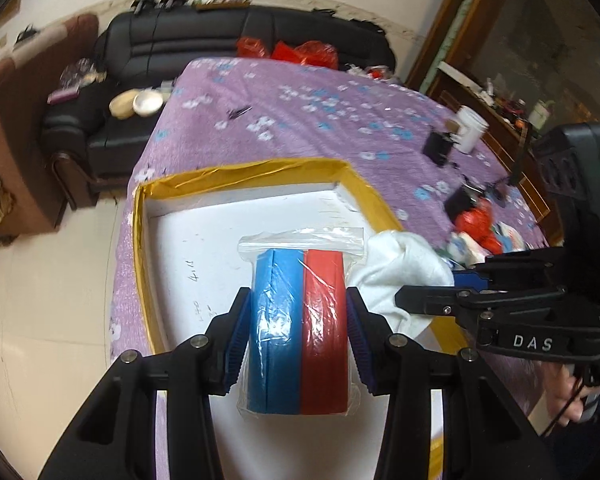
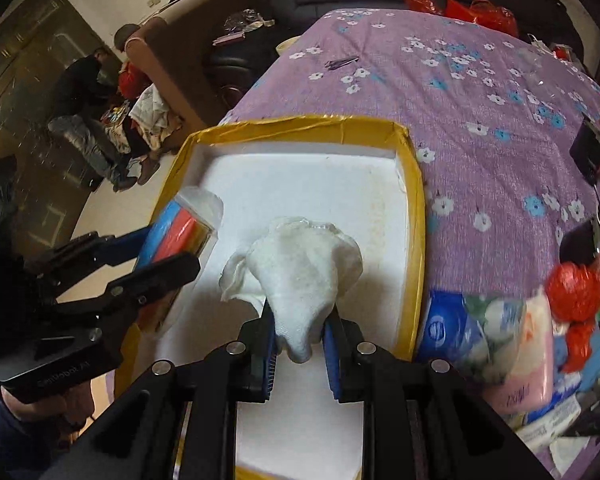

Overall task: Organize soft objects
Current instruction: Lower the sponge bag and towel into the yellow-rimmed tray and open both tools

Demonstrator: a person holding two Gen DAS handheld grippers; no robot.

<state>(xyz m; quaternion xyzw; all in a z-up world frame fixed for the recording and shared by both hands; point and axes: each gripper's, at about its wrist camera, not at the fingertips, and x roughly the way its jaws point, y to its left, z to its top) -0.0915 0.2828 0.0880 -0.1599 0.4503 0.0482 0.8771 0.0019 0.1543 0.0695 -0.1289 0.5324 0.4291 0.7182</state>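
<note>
In the left wrist view, my left gripper (image 1: 298, 334) is clamped on a bagged blue and red sponge pack (image 1: 298, 332), held over the white floor of the yellow-rimmed box (image 1: 244, 172) on the purple bed (image 1: 320, 120). In the right wrist view, my right gripper (image 2: 302, 346) pinches a white cloth (image 2: 300, 276) above the same box, near its right wall.

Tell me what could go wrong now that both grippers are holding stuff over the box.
The left gripper pinches the bagged sponges through slick plastic, so they might slip out. The right gripper grips only the white cloth's lower end; it may sag free. The grippers are close over the yellow-rimmed box and could collide.
</note>
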